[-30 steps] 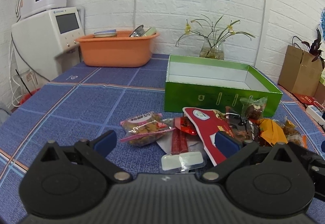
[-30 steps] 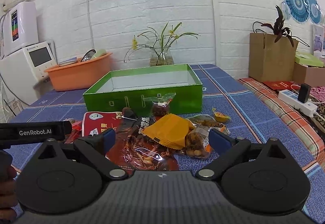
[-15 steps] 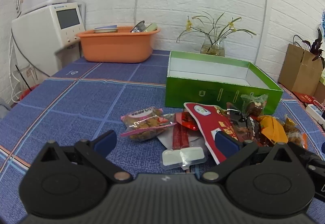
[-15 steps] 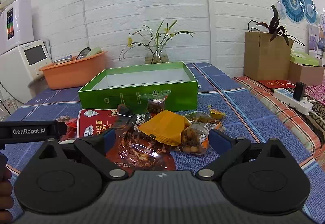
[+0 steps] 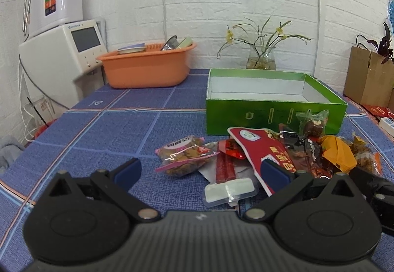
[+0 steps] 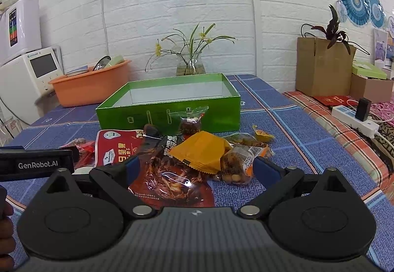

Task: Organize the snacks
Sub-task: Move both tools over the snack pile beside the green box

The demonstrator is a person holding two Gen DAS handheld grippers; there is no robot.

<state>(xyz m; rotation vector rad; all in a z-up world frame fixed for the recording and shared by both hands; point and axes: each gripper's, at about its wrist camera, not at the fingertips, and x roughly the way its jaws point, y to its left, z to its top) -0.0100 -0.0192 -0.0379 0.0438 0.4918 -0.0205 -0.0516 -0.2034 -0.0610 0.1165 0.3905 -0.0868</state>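
On our left, our left gripper [image 5: 200, 169] hangs low over the blue checked tablecloth [image 5: 103, 129], fingers spread wide and holding nothing. The pink-edged clear packet of brown snacks [image 5: 186, 155] lies just ahead between its fingers, long axis running across our view, so we judge this hand nearer to it. Further right, the red foil nut pouch [image 6: 115, 147] and the orange crinkle-edged packet [image 6: 200, 150] sit in the heap directly before our right gripper [image 6: 194, 168], likewise spread and empty, held level. Behind the heap stands the open green cardboard box [image 6: 216, 111], still without snacks.
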